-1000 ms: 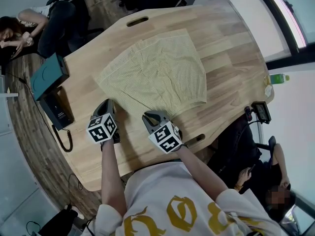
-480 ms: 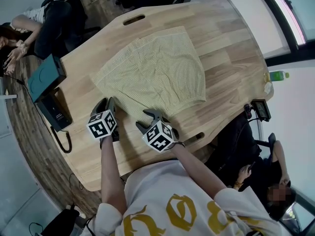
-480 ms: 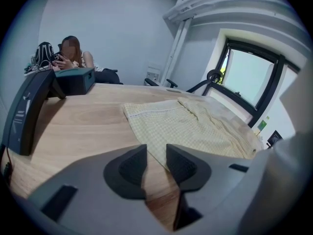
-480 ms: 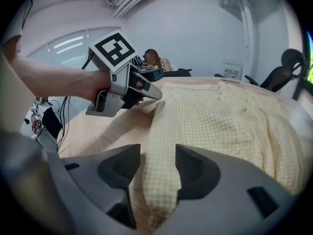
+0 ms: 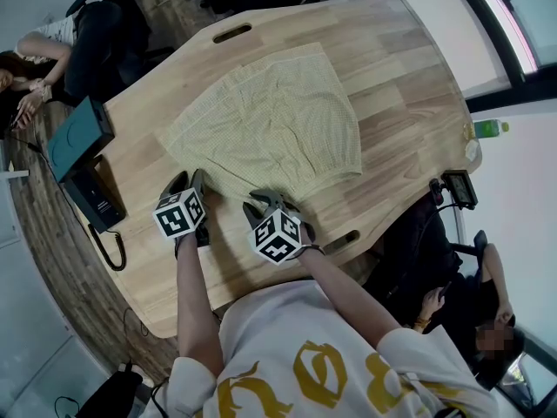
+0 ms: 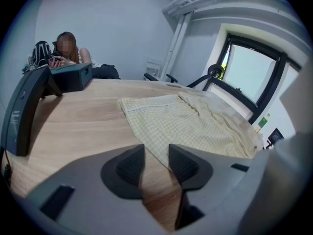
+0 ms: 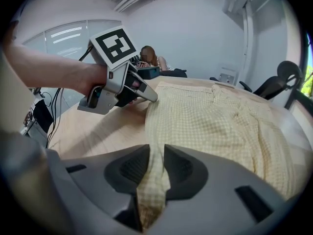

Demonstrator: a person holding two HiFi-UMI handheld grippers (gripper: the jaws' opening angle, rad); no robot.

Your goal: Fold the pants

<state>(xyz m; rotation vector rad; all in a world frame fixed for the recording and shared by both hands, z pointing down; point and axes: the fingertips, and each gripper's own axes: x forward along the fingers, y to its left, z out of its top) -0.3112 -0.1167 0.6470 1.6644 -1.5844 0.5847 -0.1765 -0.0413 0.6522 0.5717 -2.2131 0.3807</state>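
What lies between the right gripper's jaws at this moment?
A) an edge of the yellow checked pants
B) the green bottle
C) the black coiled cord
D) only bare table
A: in the right gripper view, the right gripper, whose jaws have just been closing, has a bunched edge of the pants pinched between its pads.

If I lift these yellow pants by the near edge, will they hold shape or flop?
Probably flop: the pants lie limp with soft wrinkles. Likely light, as the checked cloth looks thin. Dragging may bunch them on the table.
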